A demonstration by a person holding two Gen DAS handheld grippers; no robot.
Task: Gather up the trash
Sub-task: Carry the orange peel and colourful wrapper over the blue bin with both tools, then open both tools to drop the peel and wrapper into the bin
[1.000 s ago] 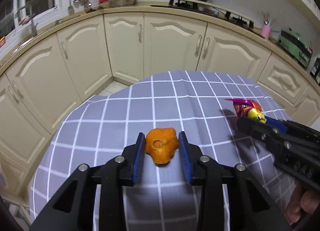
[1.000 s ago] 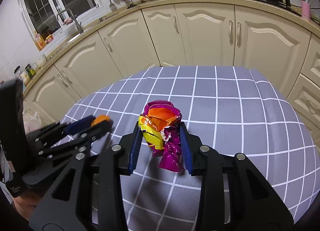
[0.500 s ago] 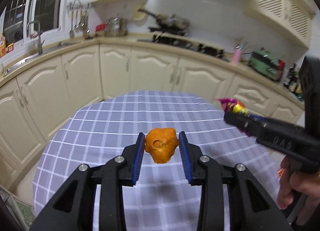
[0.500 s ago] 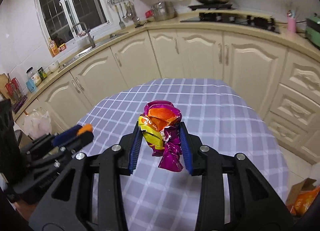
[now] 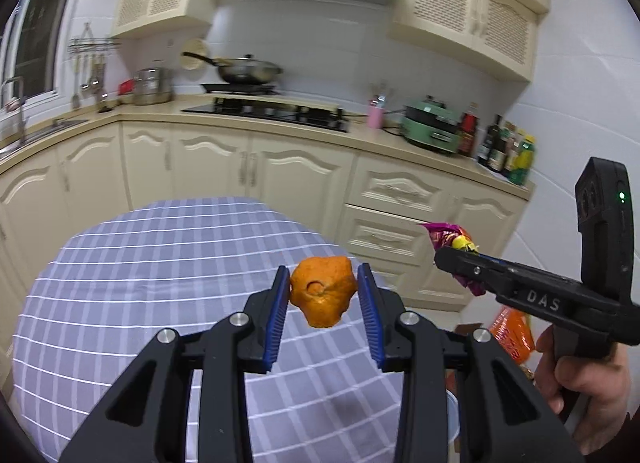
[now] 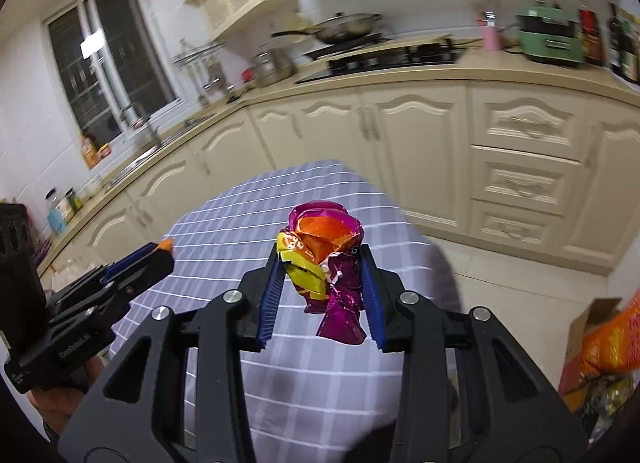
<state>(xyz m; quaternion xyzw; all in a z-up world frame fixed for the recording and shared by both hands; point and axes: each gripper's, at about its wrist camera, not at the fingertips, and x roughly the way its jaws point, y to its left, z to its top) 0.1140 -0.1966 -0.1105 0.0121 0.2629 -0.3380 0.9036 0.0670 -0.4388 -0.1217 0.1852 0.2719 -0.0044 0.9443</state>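
While your left gripper (image 5: 323, 297) clamps the soft orange peel (image 5: 323, 290), your right gripper (image 6: 319, 285) pinches the light, crushable wrapper (image 6: 326, 259) mid-body.

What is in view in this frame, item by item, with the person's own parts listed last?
orange peel: 1, orange, between left jaws.
snack wrapper: 1, purple, orange and yellow, crumpled, between right jaws.
table: 1, grey-and-white checked cloth, below both grippers.
wok: 1, metal, on stove.
cooker: 1, green, on counter.
cup: 1, pink, on counter.
cardboard box: 1, brown, on floor at right.
left gripper: 1, black, blue pads.
right gripper: 1, black, blue pads.
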